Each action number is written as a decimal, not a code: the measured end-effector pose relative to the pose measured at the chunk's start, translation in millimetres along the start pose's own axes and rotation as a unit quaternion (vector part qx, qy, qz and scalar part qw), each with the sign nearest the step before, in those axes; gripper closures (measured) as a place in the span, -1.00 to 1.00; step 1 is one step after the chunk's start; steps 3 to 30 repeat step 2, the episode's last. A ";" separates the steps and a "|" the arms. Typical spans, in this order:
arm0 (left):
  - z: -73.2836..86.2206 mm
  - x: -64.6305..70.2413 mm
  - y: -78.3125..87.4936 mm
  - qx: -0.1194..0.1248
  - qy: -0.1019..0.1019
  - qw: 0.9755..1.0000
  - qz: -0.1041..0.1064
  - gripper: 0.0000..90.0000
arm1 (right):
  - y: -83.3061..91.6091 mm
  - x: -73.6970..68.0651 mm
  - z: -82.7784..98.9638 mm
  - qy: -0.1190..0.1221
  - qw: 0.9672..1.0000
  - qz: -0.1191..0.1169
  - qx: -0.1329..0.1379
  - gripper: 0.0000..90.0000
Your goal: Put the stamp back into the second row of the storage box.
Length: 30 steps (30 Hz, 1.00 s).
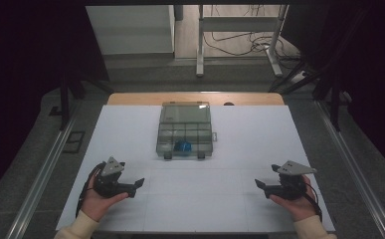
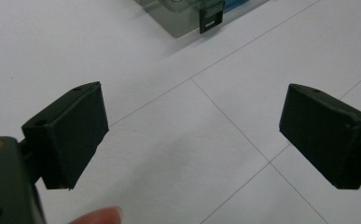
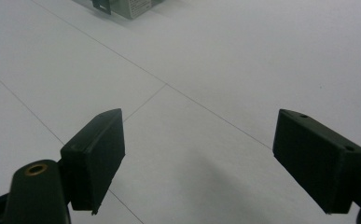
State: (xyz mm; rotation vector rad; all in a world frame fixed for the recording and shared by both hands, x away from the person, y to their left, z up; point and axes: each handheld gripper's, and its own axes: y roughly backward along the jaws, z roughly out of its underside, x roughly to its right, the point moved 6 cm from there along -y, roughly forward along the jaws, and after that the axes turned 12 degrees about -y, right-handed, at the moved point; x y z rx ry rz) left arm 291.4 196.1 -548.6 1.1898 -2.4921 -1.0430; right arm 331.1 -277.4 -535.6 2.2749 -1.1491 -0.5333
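We held the left gripper (image 1: 139, 183) and right gripper (image 1: 258, 184) low over the near worktop (image 1: 240, 134), both sets of fingers spread wide, pinching nothing. The clear organizer box (image 1: 185, 130) sat mid-worktop, well apart from both, lid open and tilted back, a blue item (image 1: 183, 146) in a front compartment. We judged the step as the approach: bring both grippers forward together, keep the fingers spread, come in level on the box's front corners beside the two black latches (image 2: 211, 17), and avoid nudging the light box off its spot.
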 end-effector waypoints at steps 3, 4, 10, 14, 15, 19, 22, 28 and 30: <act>0.0 0.2 -0.3 0.000 0.000 1.000 0.000 -0.83 | 0.3 0.0 0.0 0.000 1.000 0.000 0.000 -0.62; 0.0 0.2 -0.3 0.000 0.000 1.000 0.000 -0.83 | 0.3 0.0 0.0 0.000 1.000 0.000 0.000 -0.62; 0.0 0.2 -0.3 0.000 0.000 1.000 0.000 -0.83 | 0.3 0.0 0.0 0.000 1.000 0.000 0.000 -0.62; 0.0 0.2 -0.3 0.000 0.000 1.000 0.000 -0.83 | 0.3 0.0 0.0 0.000 1.000 0.000 0.000 -0.62; 0.0 0.2 -0.3 0.000 0.000 1.000 0.000 -0.83 | 0.3 0.0 0.0 0.000 1.000 0.000 0.000 -0.62; 0.0 0.2 -0.3 0.000 0.000 1.000 0.000 -0.83 | 0.3 0.0 0.0 0.000 1.000 0.000 0.000 -0.62; 0.0 0.2 -0.3 0.000 0.000 1.000 0.000 -0.83 | 0.3 0.0 0.0 0.000 1.000 0.000 0.000 -0.62; 0.0 0.2 -0.3 0.000 0.000 1.000 0.000 -0.83 | 0.3 0.0 0.0 0.000 1.000 0.000 0.000 -0.62; 0.0 0.2 -0.3 0.000 0.000 1.000 0.000 -0.83 | 0.3 0.0 0.0 0.000 1.000 0.000 0.000 -0.62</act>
